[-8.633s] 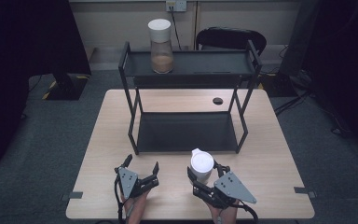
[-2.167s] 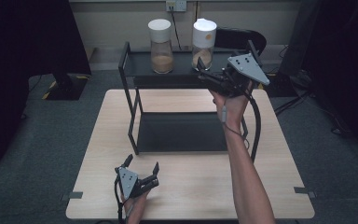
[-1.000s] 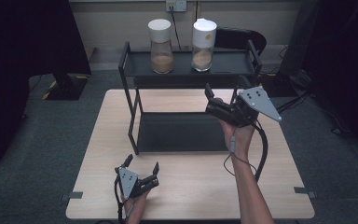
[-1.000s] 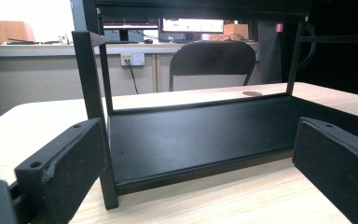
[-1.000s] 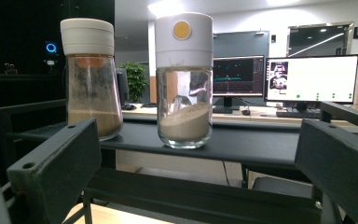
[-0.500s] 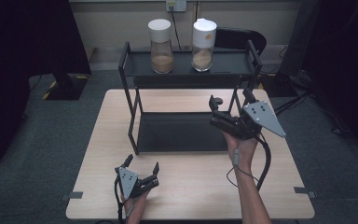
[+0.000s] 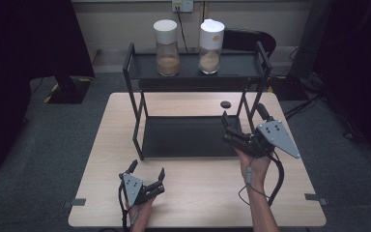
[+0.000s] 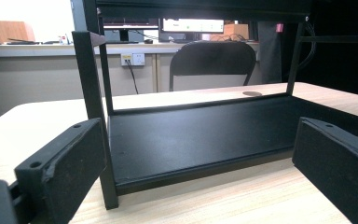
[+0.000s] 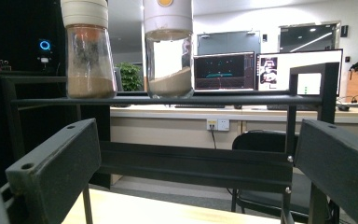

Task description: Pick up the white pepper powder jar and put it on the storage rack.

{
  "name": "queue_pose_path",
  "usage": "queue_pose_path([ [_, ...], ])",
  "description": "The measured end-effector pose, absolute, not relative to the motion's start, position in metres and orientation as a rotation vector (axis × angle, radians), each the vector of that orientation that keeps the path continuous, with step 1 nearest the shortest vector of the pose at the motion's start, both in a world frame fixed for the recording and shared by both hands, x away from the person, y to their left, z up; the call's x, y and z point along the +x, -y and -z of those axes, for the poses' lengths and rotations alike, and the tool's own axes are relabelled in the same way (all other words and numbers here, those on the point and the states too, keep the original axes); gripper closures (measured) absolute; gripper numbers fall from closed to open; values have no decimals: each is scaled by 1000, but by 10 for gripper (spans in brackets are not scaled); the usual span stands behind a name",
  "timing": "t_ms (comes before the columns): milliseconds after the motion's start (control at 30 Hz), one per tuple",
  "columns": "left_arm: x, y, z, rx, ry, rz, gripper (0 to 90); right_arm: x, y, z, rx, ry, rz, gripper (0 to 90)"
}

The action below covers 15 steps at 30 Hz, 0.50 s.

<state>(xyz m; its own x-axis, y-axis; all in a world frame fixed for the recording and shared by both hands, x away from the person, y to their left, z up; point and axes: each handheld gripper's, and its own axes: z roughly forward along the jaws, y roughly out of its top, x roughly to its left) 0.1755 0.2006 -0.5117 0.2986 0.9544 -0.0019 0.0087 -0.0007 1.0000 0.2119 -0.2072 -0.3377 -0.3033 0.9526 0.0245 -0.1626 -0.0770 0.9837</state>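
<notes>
Both jars now stand on the top tier of the black shelf rack (image 7: 193, 72): the jar with the orange-dotted white lid (image 7: 211, 46) at the right, the plain-lidded jar (image 7: 167, 47) just beside it on its left, apart from each other and upright. Nothing is in your grip. Your right gripper (image 7: 239, 128) hangs with its jaws spread wide, just off the rack's front right post and level with its lower tier; your left gripper (image 7: 147, 180), also wide open, rests near the table edge (image 7: 193, 220), in front of the rack's left post.

Judging by this, the placing is done and the step in hand is the retreat. Bring the right gripper straight toward yourself, away from the rack, and keep the jaws as wide as they are so neither one catches the post or the rail. Watch the trailing cable: let it follow freely instead of dragging across the lower tier. Keep the hand low, under the top tier, so you cannot nudge the jars. Set it down in front of the rack, alongside the left gripper.
</notes>
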Motion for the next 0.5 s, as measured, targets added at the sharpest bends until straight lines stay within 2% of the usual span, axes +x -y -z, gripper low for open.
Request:
queue_pose_path([
  [500,175,-201,512,1344,-989,-979,22,196,203,372,959,-1272,-1522,0],
])
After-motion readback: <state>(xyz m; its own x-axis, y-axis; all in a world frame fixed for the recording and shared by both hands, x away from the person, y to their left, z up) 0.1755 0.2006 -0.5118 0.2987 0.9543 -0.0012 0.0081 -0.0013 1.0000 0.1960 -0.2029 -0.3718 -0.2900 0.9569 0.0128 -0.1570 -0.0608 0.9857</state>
